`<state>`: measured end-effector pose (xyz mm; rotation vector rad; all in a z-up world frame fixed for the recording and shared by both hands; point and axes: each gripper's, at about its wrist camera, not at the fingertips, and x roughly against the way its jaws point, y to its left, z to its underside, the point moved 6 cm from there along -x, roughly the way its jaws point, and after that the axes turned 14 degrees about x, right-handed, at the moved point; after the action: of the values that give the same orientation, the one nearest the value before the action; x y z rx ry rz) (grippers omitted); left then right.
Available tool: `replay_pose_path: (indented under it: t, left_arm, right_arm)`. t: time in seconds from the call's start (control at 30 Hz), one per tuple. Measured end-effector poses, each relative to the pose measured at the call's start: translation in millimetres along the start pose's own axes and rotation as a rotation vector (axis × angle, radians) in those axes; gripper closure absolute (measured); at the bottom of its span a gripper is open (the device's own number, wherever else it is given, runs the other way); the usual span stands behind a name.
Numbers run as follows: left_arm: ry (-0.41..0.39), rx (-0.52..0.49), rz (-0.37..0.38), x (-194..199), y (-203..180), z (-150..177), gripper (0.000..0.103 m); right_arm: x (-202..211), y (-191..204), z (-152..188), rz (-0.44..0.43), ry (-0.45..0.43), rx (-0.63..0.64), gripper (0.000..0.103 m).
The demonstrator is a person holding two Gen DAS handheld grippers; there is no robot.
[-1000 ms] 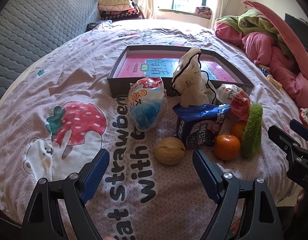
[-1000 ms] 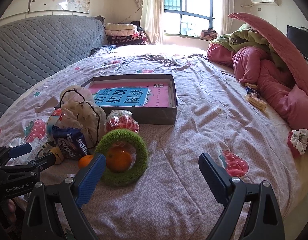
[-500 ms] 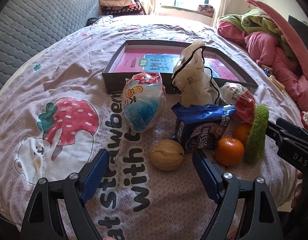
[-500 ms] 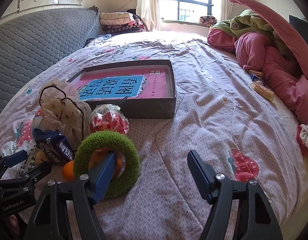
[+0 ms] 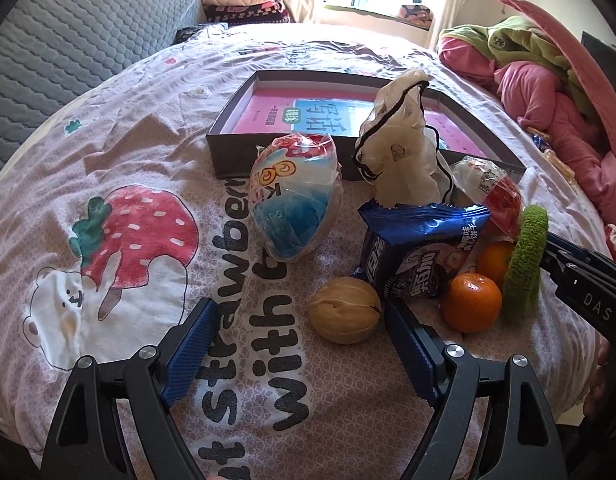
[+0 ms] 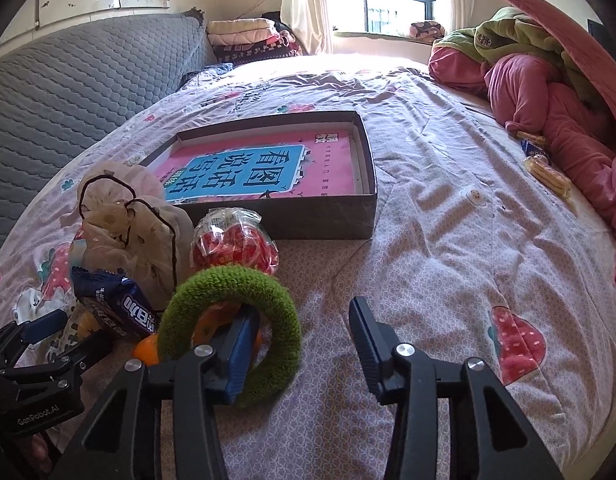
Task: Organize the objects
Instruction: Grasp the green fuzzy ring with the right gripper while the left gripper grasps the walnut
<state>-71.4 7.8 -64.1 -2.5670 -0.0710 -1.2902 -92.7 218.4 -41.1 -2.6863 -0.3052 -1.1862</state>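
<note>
A dark shallow box [image 5: 284,152] with a pink book in it lies on the bed; it also shows in the right wrist view [image 6: 328,216]. In front of it lie a walnut [image 5: 344,315], a blue snack pack [image 5: 420,252], two oranges [image 5: 471,302], a blue-white packet [image 5: 296,204], a cream mesh bag [image 5: 400,152], a red packet [image 6: 236,246] and a green knitted ring [image 6: 232,328]. My left gripper [image 5: 300,344] is open, just short of the walnut. My right gripper [image 6: 304,344] is open; its left finger is inside the green ring, the right finger outside it.
The bed sheet [image 5: 128,208] has a strawberry print. A grey quilted headboard [image 6: 68,92] stands at the left. A pile of pink and green bedding [image 6: 548,92] lies at the right, with small snack packs [image 6: 544,168] beside it.
My right gripper has moved forward and left, and its left finger has entered the green ring. My left gripper has moved closer to the walnut.
</note>
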Motion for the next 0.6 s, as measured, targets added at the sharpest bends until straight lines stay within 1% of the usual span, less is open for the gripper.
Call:
replay_pose_path:
  t: [0.03, 0.1, 0.2, 0.27, 0.37, 0.47, 0.53, 0.6]
  left_arm:
    - [0.002, -0.002, -0.003, -0.7, -0.2, 0.4, 0.020]
    - [0.008, -0.009, -0.010, -2.4, -0.6, 1.2, 0.023]
    - [0.007, -0.015, -0.012, -2.0, -1.4, 1.9, 0.027]
    - [0.009, -0.017, -0.007, -1.7, -2.0, 2.3, 0.030]
    - [0.012, -0.019, -0.001, -2.1, -2.6, 2.0, 0.038]
    - [0.014, -0.014, 0.004, -1.5, -1.5, 1.8, 0.051]
    - [0.016, 0.000, 0.010, -1.2, 0.9, 0.0, 0.067]
    - [0.025, 0.018, 0.031, -0.8, 3.8, -1.5, 0.067]
  right_arm:
    - [-1.5, 1.2, 0.2, -0.004, 0.006, 0.003, 0.068]
    - [-4.3, 3.6, 1.0, -0.015, 0.015, 0.006, 0.073]
    - [-4.6, 7.0, 1.9, -0.023, 0.016, 0.010, 0.077]
    - [-3.4, 7.1, 2.2, -0.029, 0.012, 0.006, 0.079]
    - [-3.0, 6.5, 1.9, -0.050, 0.005, -0.001, 0.084]
    - [-1.1, 6.5, 1.8, -0.056, -0.004, -0.003, 0.087]
    - [0.1, 5.9, 1.0, -0.063, -0.011, -0.007, 0.088]
    - [1.4, 4.8, 1.1, -0.065, -0.015, -0.010, 0.089]
